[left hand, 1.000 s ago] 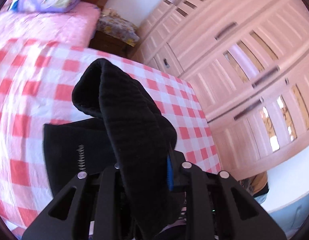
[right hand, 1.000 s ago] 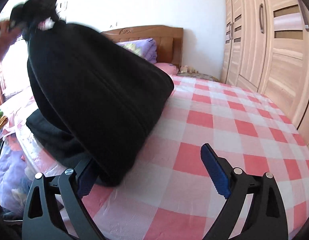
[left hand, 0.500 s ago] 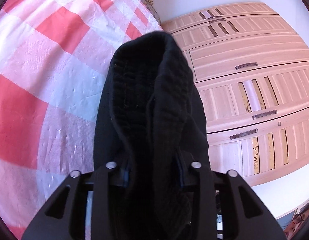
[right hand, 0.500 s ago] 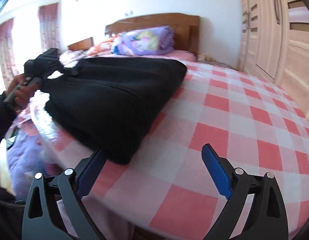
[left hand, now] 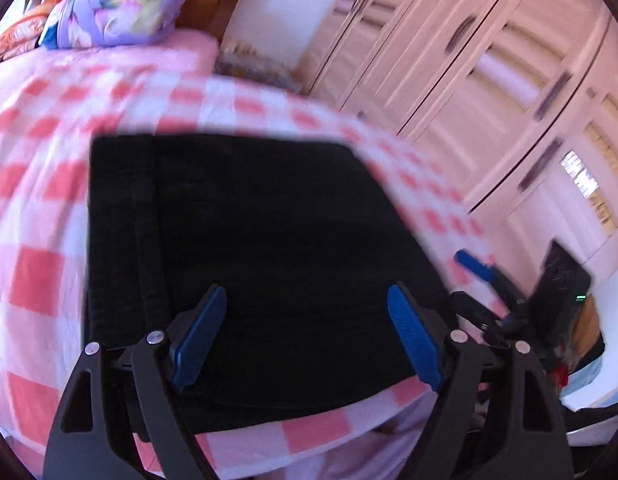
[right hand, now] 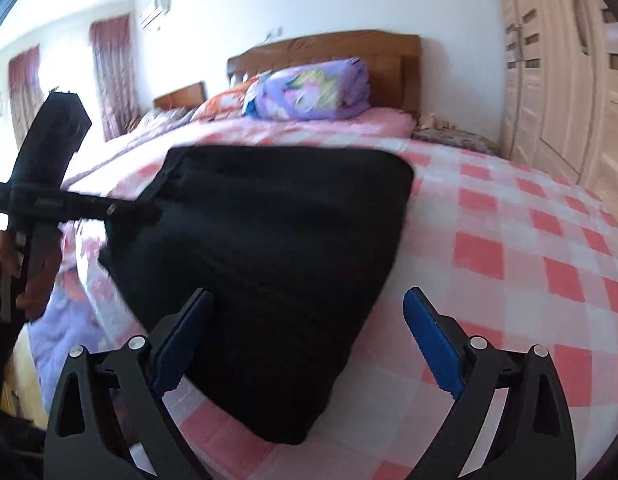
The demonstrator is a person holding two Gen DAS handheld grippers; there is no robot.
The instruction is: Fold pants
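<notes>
Folded black pants at the checked bed's near edge, left gripper just releasing — nothing clamped, right gripper spread wide, empty, wardrobe beyond.

The folded pants lie on the bed near its foot edge. A pillow rests at the headboard behind them, and the wardrobe stands along the bed's right side.

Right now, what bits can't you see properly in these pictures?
- Black pants, left wrist view: near edge hidden behind the left gripper; motion blur hides any folds.
- Bed, right wrist view: its far side sits behind the pants.
- Hand, right wrist view: cut off by the picture's edge.
- Wardrobe: handles smeared by blur.
</notes>
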